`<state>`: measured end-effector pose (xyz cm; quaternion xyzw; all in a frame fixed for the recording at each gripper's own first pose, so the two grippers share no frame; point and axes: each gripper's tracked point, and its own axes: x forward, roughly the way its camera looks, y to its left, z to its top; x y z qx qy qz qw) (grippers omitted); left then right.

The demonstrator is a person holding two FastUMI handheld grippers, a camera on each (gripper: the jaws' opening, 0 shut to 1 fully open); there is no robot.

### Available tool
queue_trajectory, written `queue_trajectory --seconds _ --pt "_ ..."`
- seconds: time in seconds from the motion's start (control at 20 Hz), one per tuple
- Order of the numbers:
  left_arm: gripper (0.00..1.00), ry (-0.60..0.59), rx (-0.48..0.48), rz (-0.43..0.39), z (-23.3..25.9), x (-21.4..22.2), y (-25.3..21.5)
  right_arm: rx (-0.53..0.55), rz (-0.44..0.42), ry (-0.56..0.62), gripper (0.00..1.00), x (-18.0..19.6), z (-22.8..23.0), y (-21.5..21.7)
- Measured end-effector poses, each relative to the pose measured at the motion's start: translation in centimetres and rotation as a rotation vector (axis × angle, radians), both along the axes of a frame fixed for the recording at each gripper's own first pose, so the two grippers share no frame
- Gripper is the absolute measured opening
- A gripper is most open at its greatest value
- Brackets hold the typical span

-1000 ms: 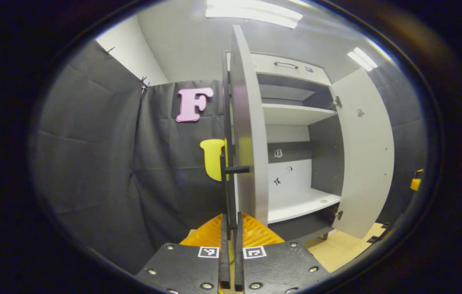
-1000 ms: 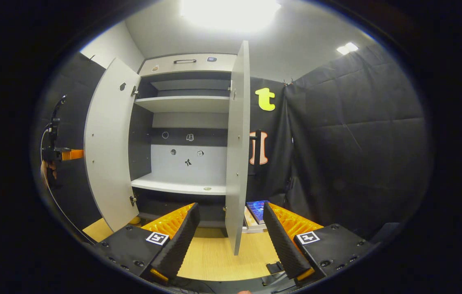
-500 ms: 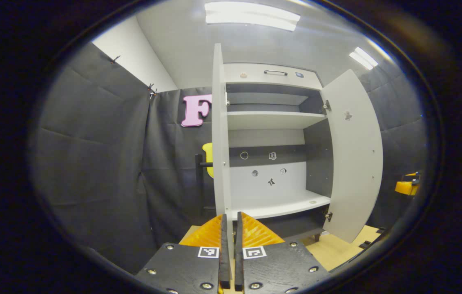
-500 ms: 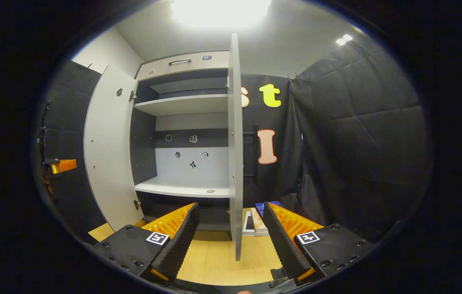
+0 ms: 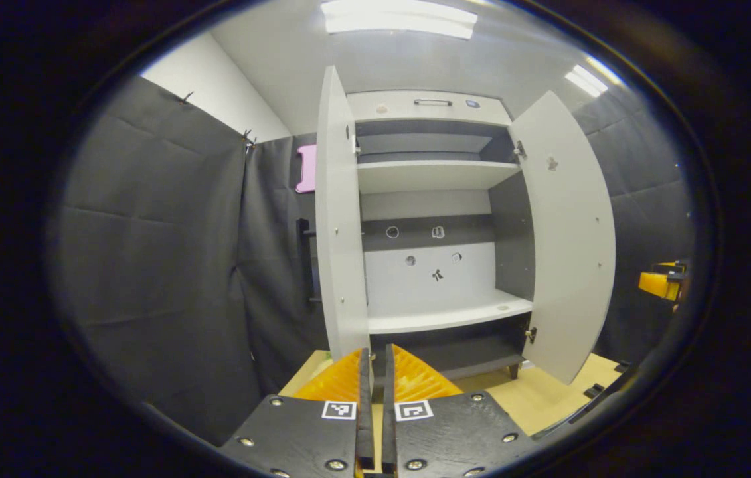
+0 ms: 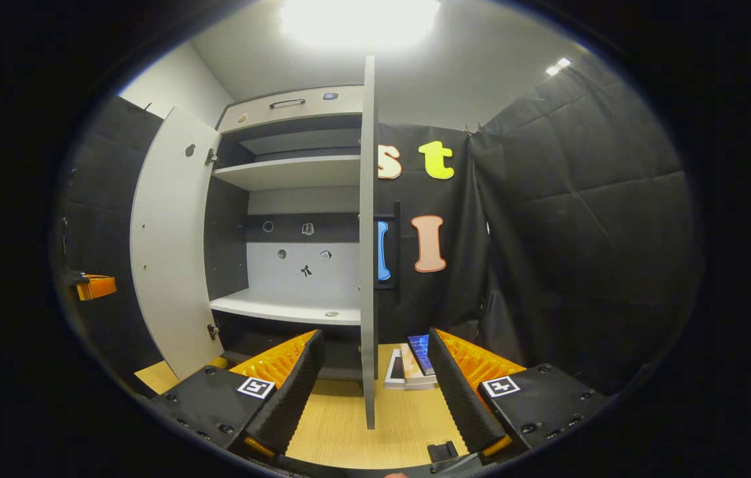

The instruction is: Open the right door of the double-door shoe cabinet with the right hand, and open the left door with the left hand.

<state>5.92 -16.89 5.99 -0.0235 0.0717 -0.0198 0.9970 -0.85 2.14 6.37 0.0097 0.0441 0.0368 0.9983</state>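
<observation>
The shoe cabinet [image 5: 431, 109] stands with both doors swung out. In the left gripper view, the left door [image 5: 338, 219] is seen almost edge-on, its black bar handle [image 5: 302, 259] on the outer side, and the right door [image 5: 571, 232] is wide open. My left gripper [image 5: 376, 355] is shut with nothing in it, a little back from the left door's lower edge. In the right gripper view, the right door [image 6: 367, 232] stands edge-on in line with my open right gripper [image 6: 375, 335], and neither finger touches it. Its handle [image 6: 396, 245] faces the cloth wall.
Shelves [image 6: 289, 309] inside the cabinet hold nothing big. A few flat boxes [image 6: 415, 362] lie on the wooden floor [image 6: 338, 425] right of the right door. Black cloth walls close in on both sides. Each gripper shows far off in the other's view [image 5: 661, 282] [image 6: 93, 285].
My left gripper has drawn back from the left door's handle, still shut, and that door now stands wide open. The right door has swung a little further out.
</observation>
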Motion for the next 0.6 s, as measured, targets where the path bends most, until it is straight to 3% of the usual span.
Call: queue_trajectory --seconds 0.05,0.3,0.35,0.55,0.6 --pt "0.07 -0.001 0.003 0.004 0.1 -0.1 0.0 -0.004 0.000 -0.002 0.94 0.1 0.0 -0.1" --pt "0.13 -0.006 0.037 0.054 0.1 -0.3 1.0 0.007 0.001 -0.025 0.97 0.2 0.8 -0.3" --pt "0.24 -0.004 0.037 0.056 0.0 -0.5 1.2 0.009 -0.001 -0.029 0.97 0.1 0.9 -0.3" --pt "0.39 -0.009 0.041 0.083 0.3 -0.8 1.7 0.009 -0.002 -0.039 0.97 0.0 1.2 -0.4" --pt "0.53 -0.009 0.039 0.086 0.3 -0.9 1.9 0.007 -0.001 -0.038 0.97 -0.1 1.2 -0.3"
